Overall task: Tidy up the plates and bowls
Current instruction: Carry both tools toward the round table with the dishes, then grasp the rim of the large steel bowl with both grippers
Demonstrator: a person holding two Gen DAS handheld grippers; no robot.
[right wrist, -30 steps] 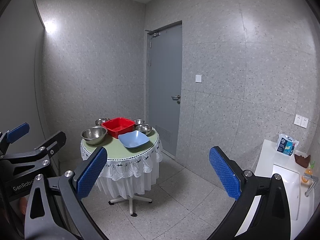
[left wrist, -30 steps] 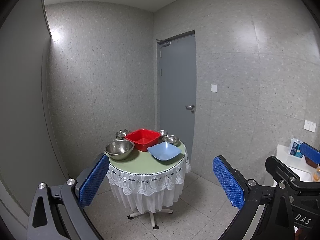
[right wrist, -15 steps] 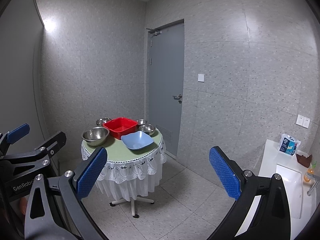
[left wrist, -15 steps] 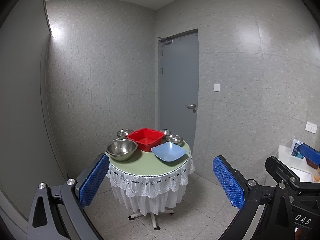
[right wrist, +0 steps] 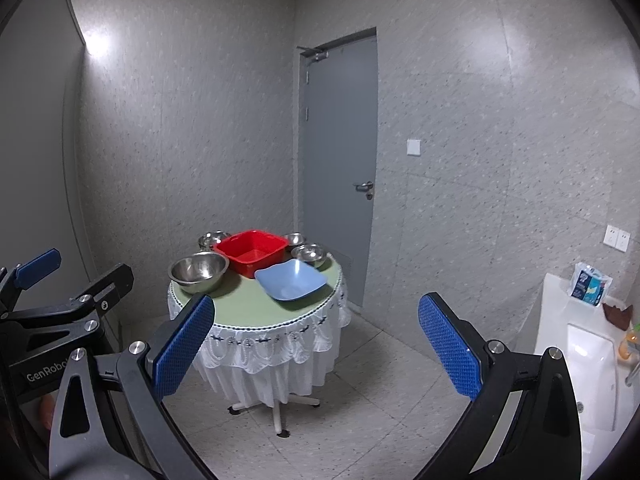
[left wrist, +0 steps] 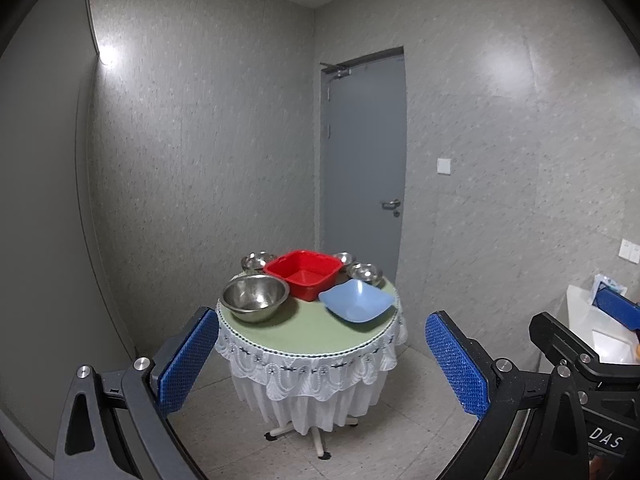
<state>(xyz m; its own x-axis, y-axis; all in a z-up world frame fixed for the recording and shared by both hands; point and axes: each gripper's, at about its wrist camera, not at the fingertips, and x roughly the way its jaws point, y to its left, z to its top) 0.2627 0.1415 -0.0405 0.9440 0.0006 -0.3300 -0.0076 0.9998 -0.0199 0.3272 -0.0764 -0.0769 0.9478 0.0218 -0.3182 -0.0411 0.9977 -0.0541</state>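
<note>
A small round table (left wrist: pixel 304 336) with a green top and white lace skirt stands ahead, also in the right wrist view (right wrist: pixel 248 312). On it sit a large steel bowl (left wrist: pixel 255 297) (right wrist: pixel 199 272), a red square tub (left wrist: pixel 303 274) (right wrist: pixel 251 253), a light blue square bowl (left wrist: pixel 357 301) (right wrist: pixel 291 280) and three small steel bowls (left wrist: pixel 364 273) (right wrist: pixel 308 254) at the back. My left gripper (left wrist: pixel 320 360) and right gripper (right wrist: pixel 316 344) are both open and empty, well short of the table.
A grey door (left wrist: pixel 362 168) is shut behind the table. A white sink counter (right wrist: pixel 588 356) with a tissue pack (right wrist: pixel 590 289) stands at the right. Tiled floor (right wrist: pixel 360 400) lies between me and the table. Grey walls close in at the left.
Both views have closed in on the table, which now looks larger and nearer. Both grippers stay open and empty.
</note>
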